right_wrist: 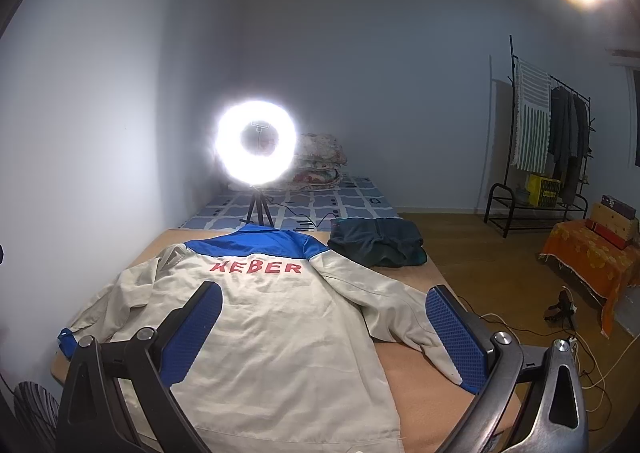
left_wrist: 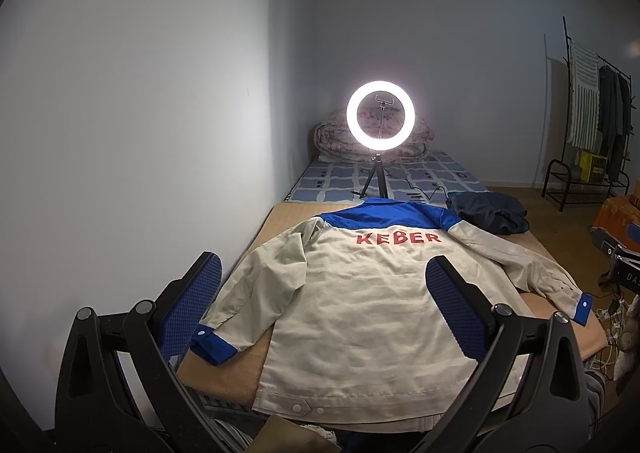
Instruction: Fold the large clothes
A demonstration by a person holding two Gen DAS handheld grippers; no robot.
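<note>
A beige work jacket [left_wrist: 360,305] with a blue yoke and red "KEBER" lettering lies flat, back up, on a tan table [left_wrist: 224,377]. Both sleeves are spread out, with blue cuffs at the left [left_wrist: 214,347] and right [left_wrist: 583,307]. My left gripper [left_wrist: 324,305] is open and empty, held above the jacket's lower half. In the right wrist view the jacket [right_wrist: 280,333] lies the same way, and my right gripper [right_wrist: 324,329] is open and empty above its right side, near the right sleeve [right_wrist: 400,313].
A lit ring light [left_wrist: 380,115] on a tripod stands behind the collar. A dark folded garment [left_wrist: 490,211] lies at the table's far right. A bed with a quilt [left_wrist: 332,141] is behind. A clothes rack [right_wrist: 548,149] and an orange-covered seat [right_wrist: 592,257] stand at the right.
</note>
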